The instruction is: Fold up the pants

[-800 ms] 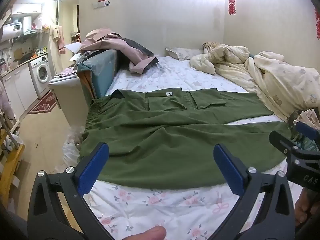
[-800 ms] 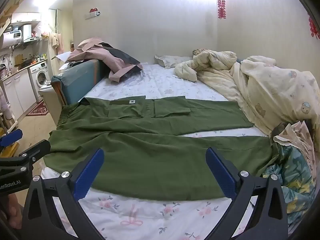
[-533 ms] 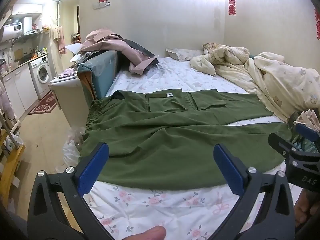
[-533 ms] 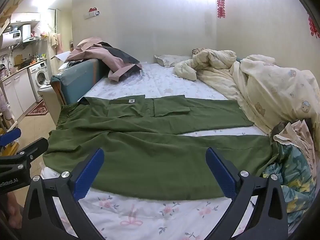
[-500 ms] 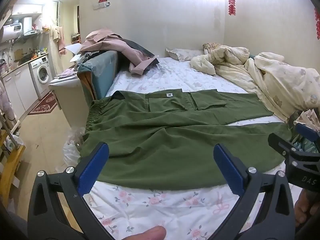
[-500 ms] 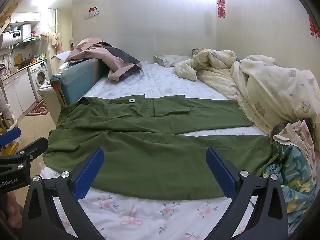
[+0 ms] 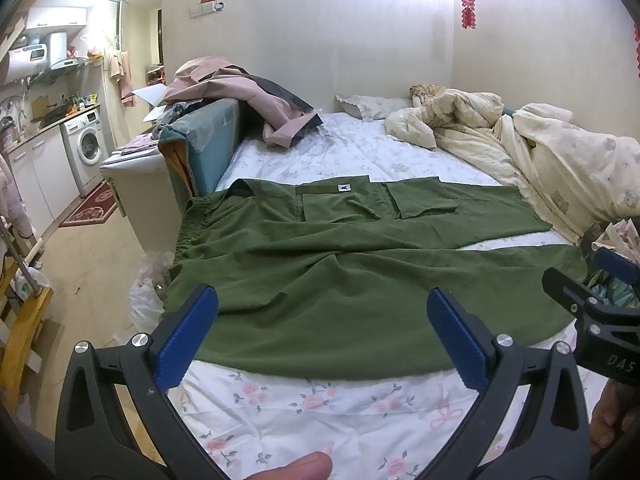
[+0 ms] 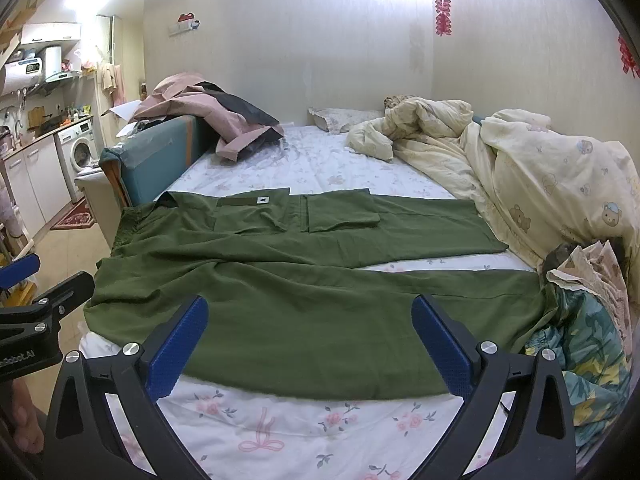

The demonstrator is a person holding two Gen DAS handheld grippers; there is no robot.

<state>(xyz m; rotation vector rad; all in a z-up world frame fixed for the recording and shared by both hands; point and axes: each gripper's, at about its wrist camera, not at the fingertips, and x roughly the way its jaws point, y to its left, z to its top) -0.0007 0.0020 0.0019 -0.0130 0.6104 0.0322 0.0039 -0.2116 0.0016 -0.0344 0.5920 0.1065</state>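
Observation:
Green pants (image 7: 340,264) lie spread flat across the bed, waistband at the left edge, both legs running to the right; they also show in the right wrist view (image 8: 304,280). My left gripper (image 7: 320,320) is open and empty, held above the near edge of the pants. My right gripper (image 8: 308,320) is open and empty too, held above the near leg. Each gripper shows at the edge of the other's view: the right one (image 7: 592,304) and the left one (image 8: 36,300).
The floral bedsheet (image 7: 320,412) covers the bed. A cream duvet (image 8: 540,168) is piled along the right side, with a patterned cloth (image 8: 592,340) at the near right. Pink clothes (image 7: 240,92) lie on a teal headboard (image 7: 208,140). Left is the floor with a washing machine (image 7: 86,148).

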